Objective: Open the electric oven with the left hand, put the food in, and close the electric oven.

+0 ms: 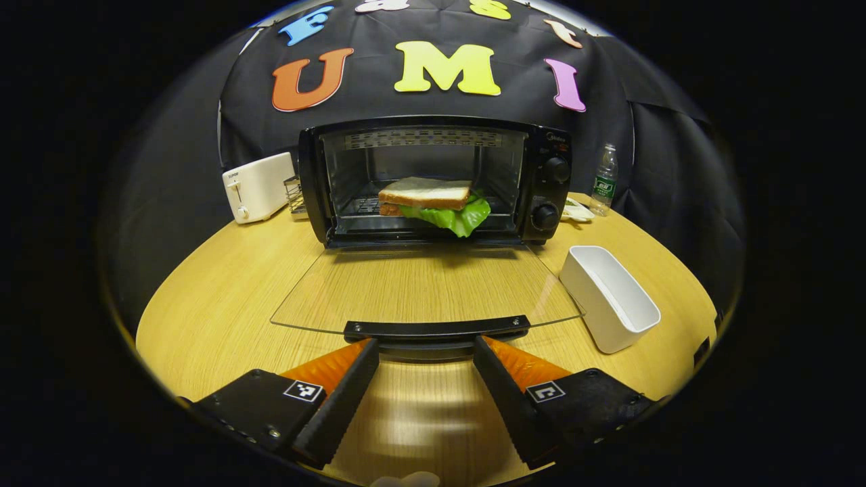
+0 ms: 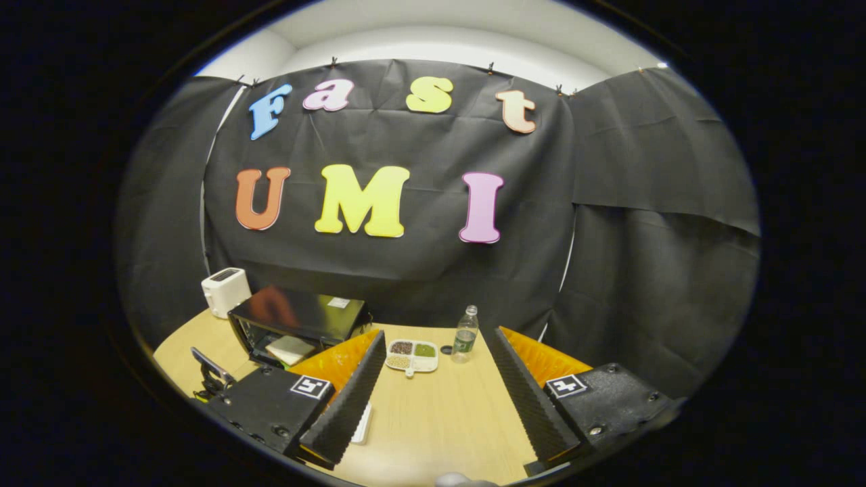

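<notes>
A: What stands on the round wooden table (image 1: pixel 223 304) in front of the black cloth wall?

B: The electric oven (image 1: pixel 433 179) stands at the back, and its glass door (image 1: pixel 426 287) lies fully open, flat over the table. The sandwich (image 1: pixel 433 201) is inside on the rack, and its lettuce hangs over the front edge.

A: And the left gripper (image 1: pixel 425 358)?

B: Its fingers are apart, just below the door handle (image 1: pixel 436 329). I cannot tell if they touch it.

A: The right gripper (image 2: pixel 436 392)?

B: It is high up, with its fingers also apart and nothing between them.

A: Other things?

B: A white toaster (image 1: pixel 258 186) left of the oven, a water bottle (image 1: pixel 604 178) and a white rectangular container (image 1: pixel 609 297) to the right.
</notes>
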`<state>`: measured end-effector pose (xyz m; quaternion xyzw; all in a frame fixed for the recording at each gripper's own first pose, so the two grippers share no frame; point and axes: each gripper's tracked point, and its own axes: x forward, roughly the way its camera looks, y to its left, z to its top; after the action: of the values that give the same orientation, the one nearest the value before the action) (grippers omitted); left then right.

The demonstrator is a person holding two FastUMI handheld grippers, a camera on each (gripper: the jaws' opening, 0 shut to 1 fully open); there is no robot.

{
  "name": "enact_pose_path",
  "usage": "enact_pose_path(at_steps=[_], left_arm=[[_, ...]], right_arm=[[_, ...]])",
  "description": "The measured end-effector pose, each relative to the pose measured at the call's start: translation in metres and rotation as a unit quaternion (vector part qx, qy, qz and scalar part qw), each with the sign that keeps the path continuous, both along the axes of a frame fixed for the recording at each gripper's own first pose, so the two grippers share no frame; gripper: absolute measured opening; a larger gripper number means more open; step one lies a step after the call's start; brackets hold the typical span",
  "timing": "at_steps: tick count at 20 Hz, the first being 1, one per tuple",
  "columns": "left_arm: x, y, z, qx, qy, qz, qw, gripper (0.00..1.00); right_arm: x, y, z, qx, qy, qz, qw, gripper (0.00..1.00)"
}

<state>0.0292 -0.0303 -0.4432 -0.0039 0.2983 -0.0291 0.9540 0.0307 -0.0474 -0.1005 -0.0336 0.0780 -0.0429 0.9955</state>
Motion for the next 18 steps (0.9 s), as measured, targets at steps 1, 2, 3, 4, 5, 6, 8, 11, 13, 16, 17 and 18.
enact_pose_path(at_steps=[1,2,3,4,5,6,8,11,13,16,17,18], left_arm=[[0.0,0.0,0.003,0.0,0.0,0.0,1.0,0.94],[0.001,0.0,0.006,0.001,-0.002,-0.001,1.0,0.93],[0.001,0.0,0.011,0.001,-0.005,-0.001,1.0,0.94],[0.002,0.0,0.017,0.001,-0.008,-0.001,1.0,0.94],[0.004,0.001,0.024,0.001,-0.014,-0.001,1.0,0.94],[0.008,0.002,0.032,0.001,-0.02,-0.001,1.0,0.94],[0.013,0.003,0.048,0.001,-0.033,-0.003,0.999,0.95],[0.026,0.004,0.072,0.003,-0.052,-0.008,0.999,0.96],[0.032,0.005,0.079,0.001,-0.053,-0.012,0.999,0.95],[0.04,0.005,0.094,-0.008,-0.059,-0.012,0.998,0.96],[0.043,0.003,0.1,-0.009,-0.065,-0.013,0.998,0.96],[0.047,0.001,0.105,-0.008,-0.071,-0.013,0.997,0.96]], right_arm=[[-0.001,0.001,0.001,0.0,-0.001,0.002,1.0,0.96],[-0.001,0.002,0.001,0.0,-0.002,0.004,1.0,0.96],[0.0,0.003,0.001,0.001,-0.003,0.005,1.0,0.96],[0.0,0.003,0.002,0.004,-0.004,0.007,1.0,0.96],[0.0,0.003,0.002,0.007,-0.005,0.007,1.0,0.96],[0.0,0.003,0.002,0.011,-0.006,0.007,1.0,0.96],[0.003,0.002,0.002,0.018,-0.008,0.007,1.0,0.96],[0.004,0.0,0.0,0.03,-0.008,0.006,1.0,0.96],[0.005,-0.002,0.0,0.038,-0.009,0.003,0.999,0.96],[0.006,-0.008,0.0,0.046,-0.013,-0.004,0.999,0.96],[0.006,-0.009,0.0,0.048,-0.014,-0.006,0.999,0.96],[0.007,-0.01,-0.001,0.049,-0.014,-0.008,0.999,0.96]])
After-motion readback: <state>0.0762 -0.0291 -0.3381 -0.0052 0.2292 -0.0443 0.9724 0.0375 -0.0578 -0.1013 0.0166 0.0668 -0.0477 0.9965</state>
